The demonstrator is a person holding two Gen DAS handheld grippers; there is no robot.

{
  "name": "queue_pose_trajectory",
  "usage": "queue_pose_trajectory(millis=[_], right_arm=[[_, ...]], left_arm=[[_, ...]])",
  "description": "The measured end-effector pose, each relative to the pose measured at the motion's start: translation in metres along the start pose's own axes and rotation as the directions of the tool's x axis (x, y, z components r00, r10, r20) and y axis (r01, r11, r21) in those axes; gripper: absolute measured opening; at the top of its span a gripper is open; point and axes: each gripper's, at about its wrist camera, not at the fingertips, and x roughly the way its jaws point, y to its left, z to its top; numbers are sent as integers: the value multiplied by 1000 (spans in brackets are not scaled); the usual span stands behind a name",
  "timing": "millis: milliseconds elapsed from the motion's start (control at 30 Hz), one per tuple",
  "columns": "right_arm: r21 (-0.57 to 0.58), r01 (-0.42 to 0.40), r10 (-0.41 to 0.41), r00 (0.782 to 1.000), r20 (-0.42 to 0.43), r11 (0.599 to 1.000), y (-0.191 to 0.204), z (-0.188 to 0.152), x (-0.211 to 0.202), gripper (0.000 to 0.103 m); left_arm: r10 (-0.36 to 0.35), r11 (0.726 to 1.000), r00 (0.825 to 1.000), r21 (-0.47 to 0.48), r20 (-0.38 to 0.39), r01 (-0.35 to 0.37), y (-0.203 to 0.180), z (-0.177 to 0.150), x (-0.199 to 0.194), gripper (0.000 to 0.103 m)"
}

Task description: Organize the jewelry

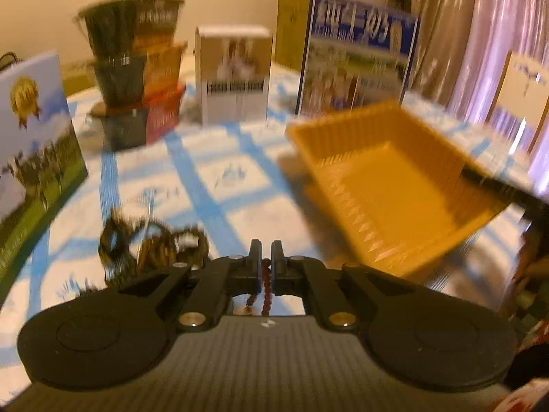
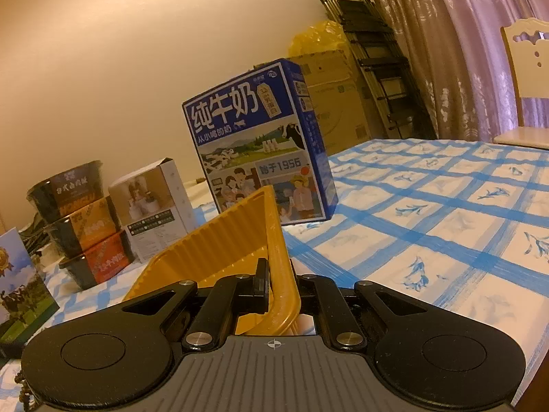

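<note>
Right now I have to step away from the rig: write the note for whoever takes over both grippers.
Left gripper: jaws shut on a dark red bead string, which hangs down between them.
Right gripper: jaws shut on the rim of the yellow tray, holding it tilted above the blue checked tablecloth.
The tray looks empty in the left wrist view.
A heap of dark jewelry lies on the cloth, left of the left gripper.
Done: one string picked up, tray in hand.
Left: drop the string into the tray, then likely clear the heap.
</note>
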Motion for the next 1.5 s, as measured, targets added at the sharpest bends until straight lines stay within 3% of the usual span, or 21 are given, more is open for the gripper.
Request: queue_pose_trajectory(millis=[267, 433, 600, 967, 1133, 1267, 1400, 1500], right_arm=[[-7, -8, 8, 1000, 7, 1000, 1, 2, -1, 7], [-14, -12, 13, 1000, 9, 1000, 3, 3, -2, 7], [-15, -14, 14, 1000, 8, 1000, 2, 3, -2, 7], [-12, -16, 16, 1000, 7, 1000, 2, 3, -2, 7], [-5, -15, 15, 1000, 5, 1000, 1, 3, -1, 7], [-1, -11, 11, 1000, 5, 1000, 1, 3, -1, 7], [4, -9, 9, 1000, 4, 1000, -2, 3, -1, 7], [3, -9, 9, 1000, 4, 1000, -2, 3, -2, 7]], left_arm=[[-108, 994, 988, 0, 111, 109, -25, 40, -25, 4], [-202, 979, 971, -2, 128, 204, -49, 55, -16, 4], [-272, 962, 959, -18, 76, 274, -73, 54, 8, 4], [-330, 943, 943, -57, -37, 328, -104, 39, 52, 6], [-299, 952, 954, -60, -3, 299, -95, 41, 40, 16], [-210, 976, 977, -60, 25, 211, -72, 37, 22, 19], [-51, 995, 999, -88, 17, 52, -32, 23, 5, 21], [81, 991, 997, -107, -12, -82, 1, 8, -6, 21]])
